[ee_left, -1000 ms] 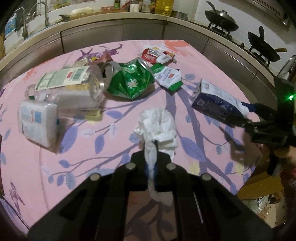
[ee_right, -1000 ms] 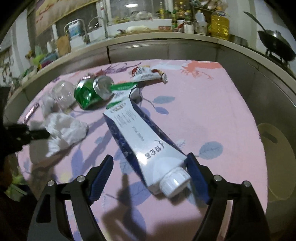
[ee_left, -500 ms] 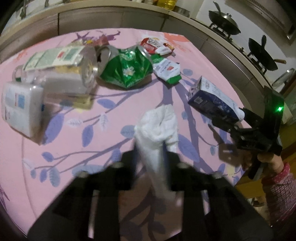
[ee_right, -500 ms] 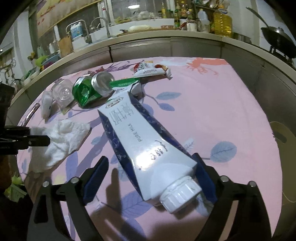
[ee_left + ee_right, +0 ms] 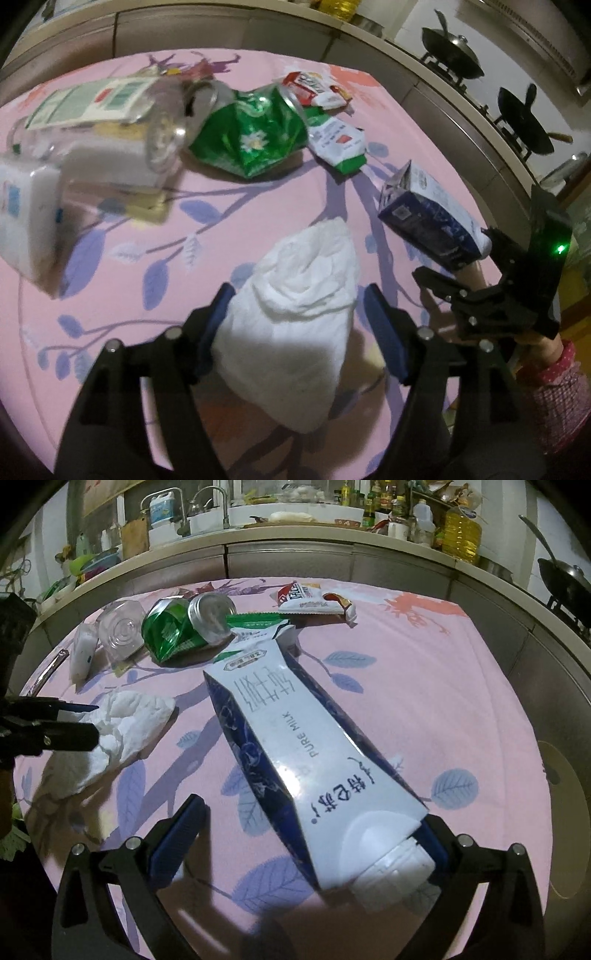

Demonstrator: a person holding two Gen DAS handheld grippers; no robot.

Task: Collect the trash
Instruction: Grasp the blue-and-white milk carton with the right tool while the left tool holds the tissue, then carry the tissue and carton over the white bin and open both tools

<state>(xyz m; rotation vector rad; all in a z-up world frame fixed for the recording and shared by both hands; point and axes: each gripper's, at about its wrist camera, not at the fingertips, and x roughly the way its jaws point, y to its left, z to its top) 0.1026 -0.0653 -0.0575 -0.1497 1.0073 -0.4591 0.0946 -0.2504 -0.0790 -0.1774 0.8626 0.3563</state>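
A crumpled white tissue (image 5: 299,314) lies between the wide-open jaws of my left gripper (image 5: 301,325), at the near table edge; it also shows in the right wrist view (image 5: 125,723). A blue-and-white milk carton (image 5: 295,760) lies between the open jaws of my right gripper (image 5: 310,845), its cap end against the right finger (image 5: 428,834). In the left wrist view the carton (image 5: 428,214) sits at the right with my right gripper (image 5: 461,280) around its cap end.
On the pink floral tablecloth (image 5: 424,686) lie a crushed green can (image 5: 255,133), a clear jar (image 5: 110,122), a white packet (image 5: 26,218), a green-white wrapper (image 5: 338,142) and a red-white wrapper (image 5: 314,600). A kitchen counter with woks (image 5: 524,122) runs behind.
My left gripper was shut on the tissue and has opened wide; the tissue now lies loose between the jaws. My right gripper has moved further in along the carton, still open.
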